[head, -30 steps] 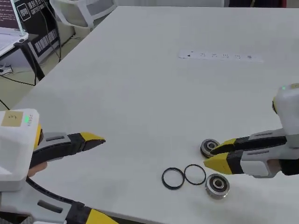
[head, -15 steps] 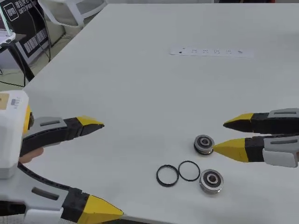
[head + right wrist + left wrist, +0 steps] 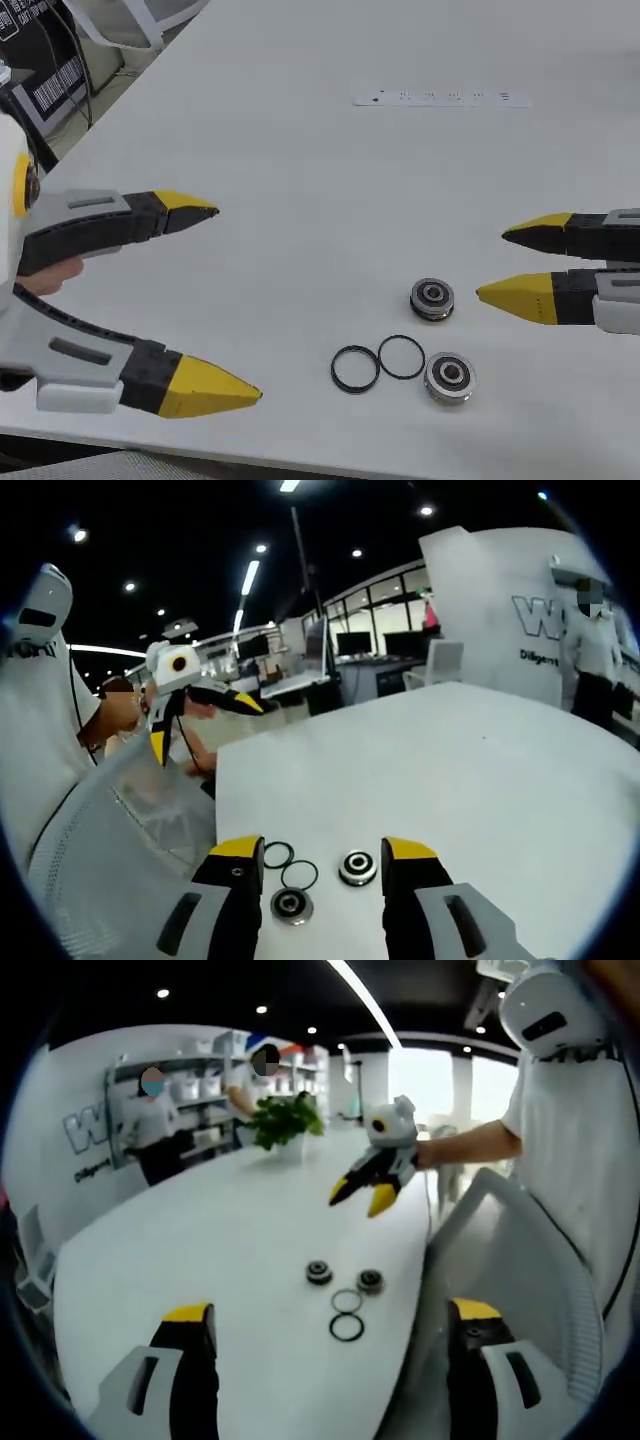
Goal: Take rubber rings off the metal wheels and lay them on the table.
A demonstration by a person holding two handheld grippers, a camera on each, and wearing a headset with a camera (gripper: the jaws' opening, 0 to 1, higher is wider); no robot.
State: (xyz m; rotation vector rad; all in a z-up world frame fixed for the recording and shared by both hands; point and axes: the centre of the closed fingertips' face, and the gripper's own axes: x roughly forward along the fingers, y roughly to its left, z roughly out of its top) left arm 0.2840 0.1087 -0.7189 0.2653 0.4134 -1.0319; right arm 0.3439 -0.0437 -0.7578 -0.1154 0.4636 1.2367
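Left ring and right ring lay flat on table, touching, off wheels. Near wheel just beside right ring; far wheel near. 2 rings delivered; task judged complete or nearly so. Further ring on either wheel: could not tell. Left gripper spread wide, empty, well apart. Right gripper spread, empty, near far wheel.

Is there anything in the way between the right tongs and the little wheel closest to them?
No, nothing visible. The right tongs stand open, with just bare table between their tips and that wheel. The other wheel and the two black rings lie off to the side, nearer the person.
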